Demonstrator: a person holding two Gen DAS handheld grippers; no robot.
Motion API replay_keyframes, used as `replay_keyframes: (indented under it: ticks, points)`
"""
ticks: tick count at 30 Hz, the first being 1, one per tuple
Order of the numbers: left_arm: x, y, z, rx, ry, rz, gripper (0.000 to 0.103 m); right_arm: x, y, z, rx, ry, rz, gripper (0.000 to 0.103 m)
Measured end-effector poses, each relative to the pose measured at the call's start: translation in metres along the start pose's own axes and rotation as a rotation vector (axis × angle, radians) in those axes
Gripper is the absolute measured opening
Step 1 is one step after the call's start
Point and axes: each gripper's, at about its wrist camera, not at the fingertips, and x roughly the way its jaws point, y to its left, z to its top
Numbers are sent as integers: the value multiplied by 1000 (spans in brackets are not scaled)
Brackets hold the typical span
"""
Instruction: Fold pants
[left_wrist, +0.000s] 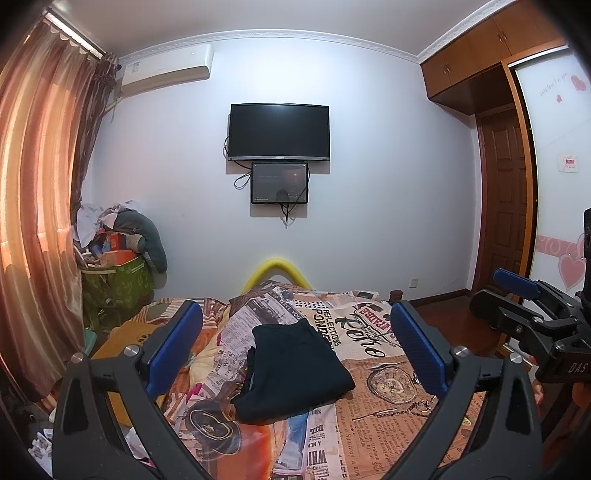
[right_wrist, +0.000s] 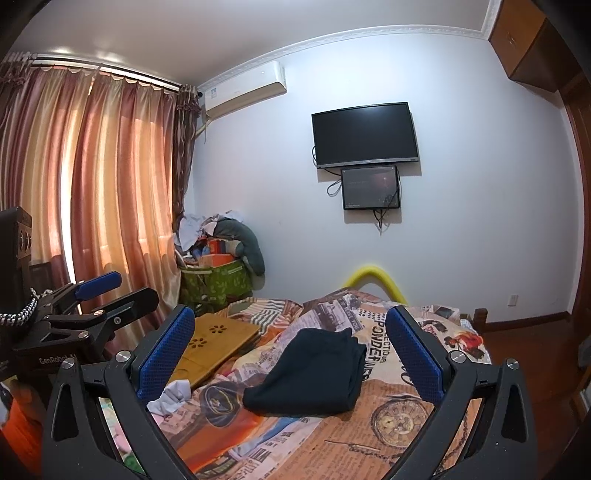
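Holding my left gripper (left_wrist: 295, 347) and right gripper (right_wrist: 291, 347) spread and empty above the near bed (left_wrist: 406, 398), I judge the folded pants (left_wrist: 295, 369) at centre need only edge squaring.

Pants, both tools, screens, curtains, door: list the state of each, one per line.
pants: folded into a compact stack, lying on the bed cover, not held
left tool: open, empty
right tool: open, empty
large screen: dark
small screen: dim picture showing
curtains: drawn closed
door: closed
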Motion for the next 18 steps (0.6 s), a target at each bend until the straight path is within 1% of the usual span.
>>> replay_keyframes:
  ticks: [18]
  points:
    - [2, -9, 2, 5, -2, -14, 103, 0, 0, 1, 6, 1, -8, 103]
